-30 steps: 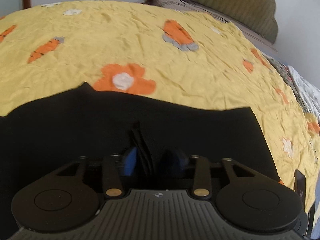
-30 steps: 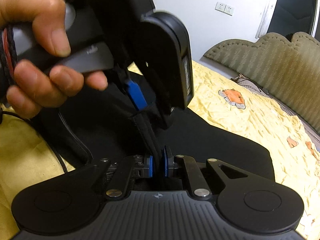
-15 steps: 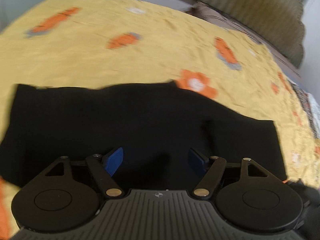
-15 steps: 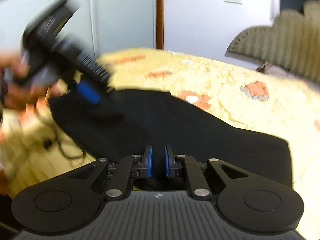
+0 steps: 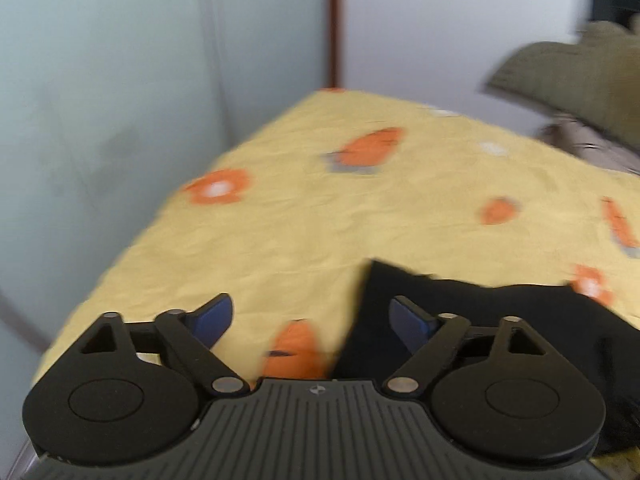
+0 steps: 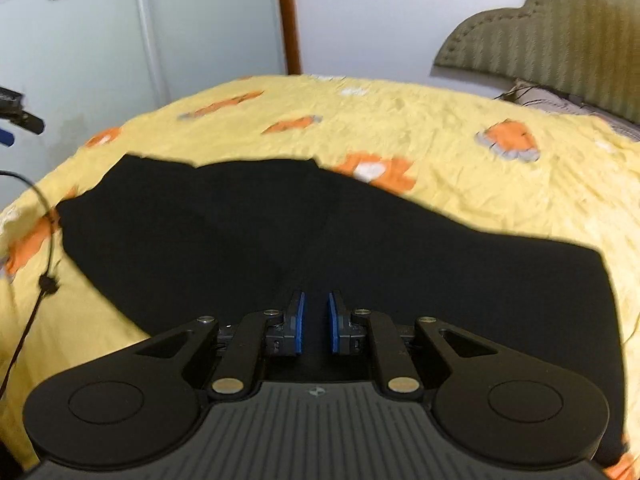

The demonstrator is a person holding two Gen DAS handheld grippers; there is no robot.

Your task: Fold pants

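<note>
Under me spreads a crumpled yellow bedsheet printed with orange carrots and flowers [image 6: 460, 120], covering the bed from edge to edge; I see it in my left view too [image 5: 320, 216], blurred. At the head of the bed stands an olive-green ribbed padded headboard with a scalloped top [image 6: 560, 36]. Just below it lies a grey patterned pillow [image 6: 560, 100], half hidden behind the sheet's rise. Beyond the bed's far side is a pale blue-green glossy wall panel with flower decals [image 6: 120, 40], and beside that a narrow reddish-brown wooden door frame strip [image 6: 289, 16] against a plain white wall [image 6: 360, 12]. A thin black cable [image 6: 36, 288] hangs at my far left.
</note>
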